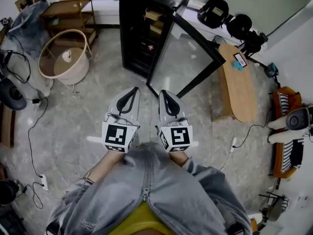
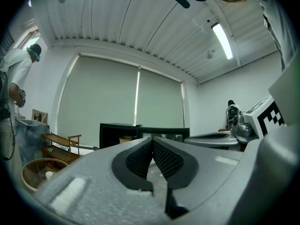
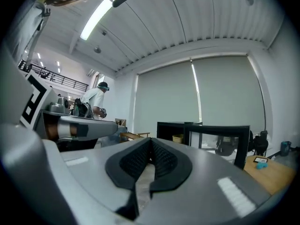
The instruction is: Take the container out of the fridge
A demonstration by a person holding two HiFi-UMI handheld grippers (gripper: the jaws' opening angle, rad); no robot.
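The black fridge (image 1: 142, 28) stands at the far side of the room, its glass door (image 1: 188, 60) swung open toward the right. On its shelves sit yellowish containers (image 1: 154, 14), one of which shows as a small tan tub (image 2: 125, 139) in the left gripper view and as the same tub (image 3: 177, 138) in the right gripper view. My left gripper (image 1: 133, 90) and right gripper (image 1: 164, 93) are held side by side in front of my body, pointing at the fridge and well short of it. Both are shut with nothing between the pads (image 2: 140, 161), (image 3: 161, 161).
A round basket stool (image 1: 66, 58) and a wooden rack (image 1: 68, 9) stand left of the fridge. A wooden bench (image 1: 237, 84) with a phone on it lies to the right of the door. Cables (image 1: 32, 131) trail on the floor at left. A person (image 3: 93, 102) stands off to the left.
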